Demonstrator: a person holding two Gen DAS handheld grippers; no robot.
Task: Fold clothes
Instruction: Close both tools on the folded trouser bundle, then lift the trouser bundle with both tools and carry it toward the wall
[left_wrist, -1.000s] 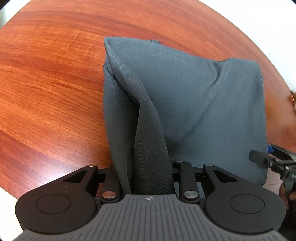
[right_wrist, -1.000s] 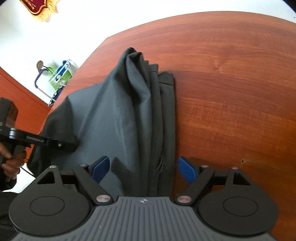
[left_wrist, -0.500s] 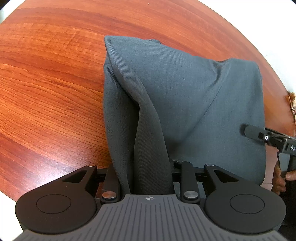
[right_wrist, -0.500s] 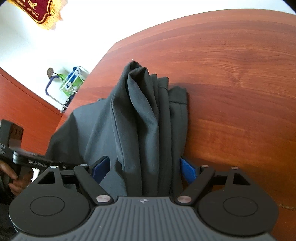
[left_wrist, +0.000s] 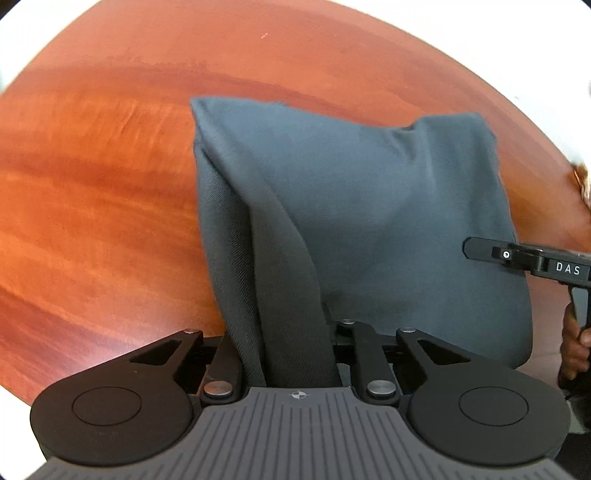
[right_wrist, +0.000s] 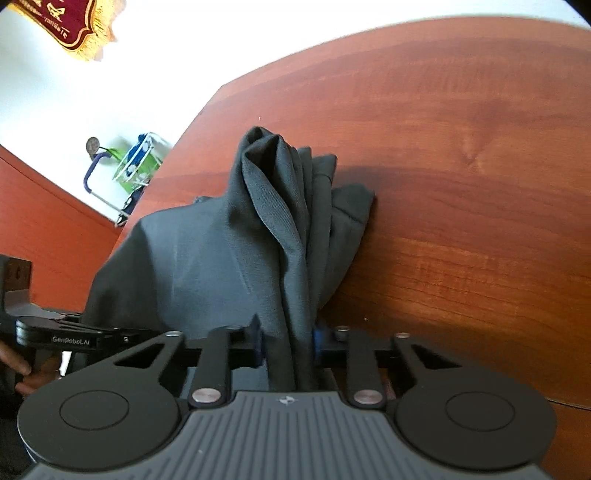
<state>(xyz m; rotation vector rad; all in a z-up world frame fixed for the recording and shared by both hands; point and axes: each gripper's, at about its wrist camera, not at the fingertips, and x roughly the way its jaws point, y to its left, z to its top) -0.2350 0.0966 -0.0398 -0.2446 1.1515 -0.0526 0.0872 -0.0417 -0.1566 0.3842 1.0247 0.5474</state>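
A dark grey garment (left_wrist: 369, 206) lies on the reddish wooden table (left_wrist: 92, 203), partly folded, with its near edge lifted. My left gripper (left_wrist: 288, 343) is shut on a bunched near edge of the garment; the cloth hides its fingertips. My right gripper (right_wrist: 288, 343) is shut on another bunched fold of the same garment (right_wrist: 207, 258), with blue pads (right_wrist: 258, 343) pressing the cloth. The right gripper also shows in the left wrist view (left_wrist: 480, 251), at the garment's right edge. The left gripper shows at the left of the right wrist view (right_wrist: 122, 338).
The table edge curves close behind the garment in the left wrist view. In the right wrist view, a small cart with green and blue parts (right_wrist: 133, 166) stands on the floor beyond the table, and a red wooden panel (right_wrist: 37, 221) is at the left.
My right gripper has closed from open onto the bunched fold and lifted it. The left gripper has kept its hold on the near edge throughout, and the view has shifted slightly.
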